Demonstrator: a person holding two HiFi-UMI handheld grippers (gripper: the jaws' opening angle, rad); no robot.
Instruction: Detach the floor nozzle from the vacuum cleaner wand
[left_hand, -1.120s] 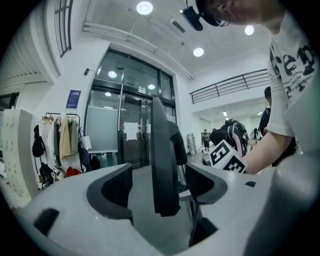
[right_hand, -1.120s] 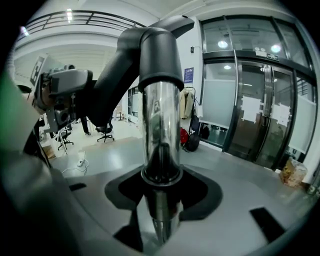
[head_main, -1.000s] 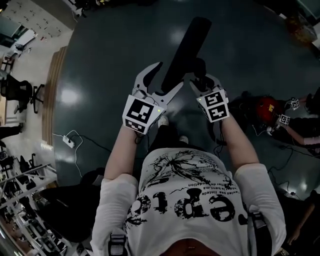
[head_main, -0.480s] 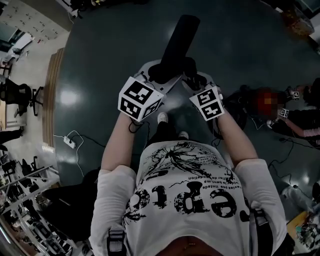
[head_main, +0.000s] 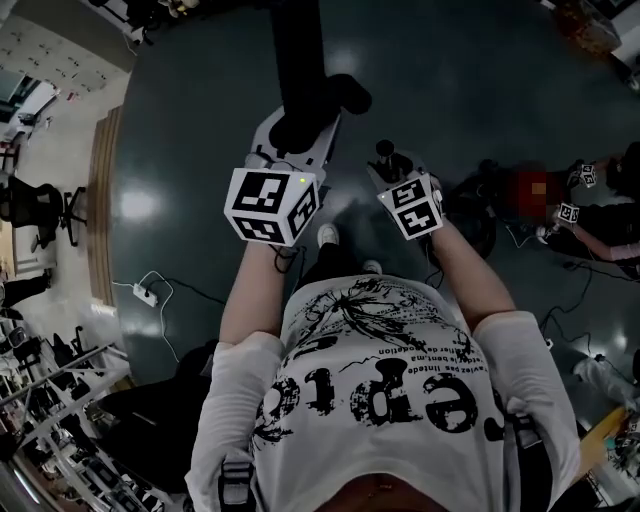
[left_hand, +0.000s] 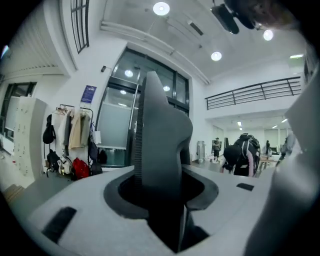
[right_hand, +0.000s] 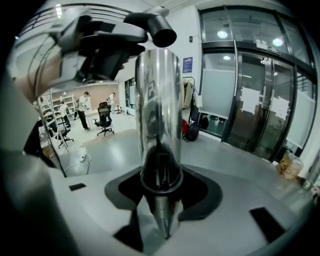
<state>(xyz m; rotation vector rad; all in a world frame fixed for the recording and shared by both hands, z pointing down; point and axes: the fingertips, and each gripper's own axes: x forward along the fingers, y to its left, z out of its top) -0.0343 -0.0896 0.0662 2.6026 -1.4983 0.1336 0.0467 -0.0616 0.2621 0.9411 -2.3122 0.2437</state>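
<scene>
- Closing the jaws of the left gripper (head_main: 298, 130) onto the dark neck of the floor nozzle (head_main: 298, 60), already lodged deep in the notch between them and gripped there.
- Holding that nozzle raised off the floor, at the top of the head view, just ahead of that gripper.
- Clamping the chrome wand (right_hand: 159, 115) in the right gripper (head_main: 392, 165), jaws pressed against the tube on both sides.
- Seen from the right gripper view: round socket end of the nozzle just beside the wand's far end, up and a little to one side, apparently parted from it. Too dark in the head view to confirm.
- Judged to be the last of the separation, with only the clearing away left to do.
- Draw the nozzle off along the wand's own line, never sideways, until the socket stands plainly free. Less chance of binding in the joint that way.
- Finish the squeeze on the neck before swinging the nozzle anywhere. Likely to droop or twist otherwise, with so much head beyond the grip.
- Hold the wand firm and still as the anchor. Smooth chrome, probably quick to slip through a slack clamp.
- Lower the nozzle well away from the shoes (head_main: 326, 237) directly below.
</scene>
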